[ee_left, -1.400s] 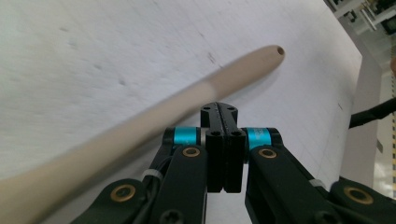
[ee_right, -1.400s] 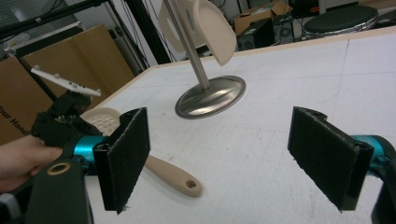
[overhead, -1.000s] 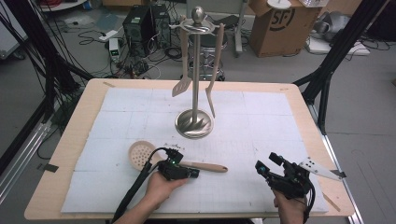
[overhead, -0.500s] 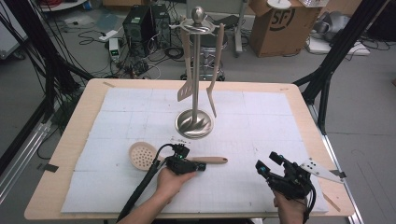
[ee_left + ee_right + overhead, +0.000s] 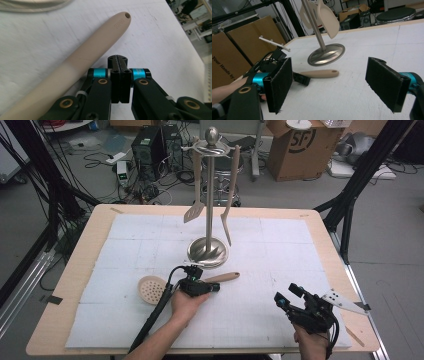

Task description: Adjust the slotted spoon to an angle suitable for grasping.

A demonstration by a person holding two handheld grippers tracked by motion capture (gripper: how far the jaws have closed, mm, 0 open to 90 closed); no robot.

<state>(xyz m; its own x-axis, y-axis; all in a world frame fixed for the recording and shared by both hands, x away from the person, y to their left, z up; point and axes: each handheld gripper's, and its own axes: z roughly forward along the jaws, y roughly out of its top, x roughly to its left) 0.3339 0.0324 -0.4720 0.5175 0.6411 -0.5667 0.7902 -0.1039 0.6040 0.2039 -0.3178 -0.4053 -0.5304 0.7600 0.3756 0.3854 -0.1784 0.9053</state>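
While the counter [image 5: 90, 270] carries a utensil stand [image 5: 207, 251] mid-way, the skimmer [image 5: 152, 289] lies toward its near edge; the left tool [image 5: 119, 61], pressed together beside the handle, may nudge it aside. The right tool [image 5: 334, 85] is spread, empty.

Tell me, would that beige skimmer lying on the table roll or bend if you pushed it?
The skimmer probably would not roll far: its round handle might turn, but the wide flat head should stop it. It looks like stiff moulded plastic, so likely rigid and light. The smooth tapered handle could slip in a grip; the shut left gripper lies beside it on the table.
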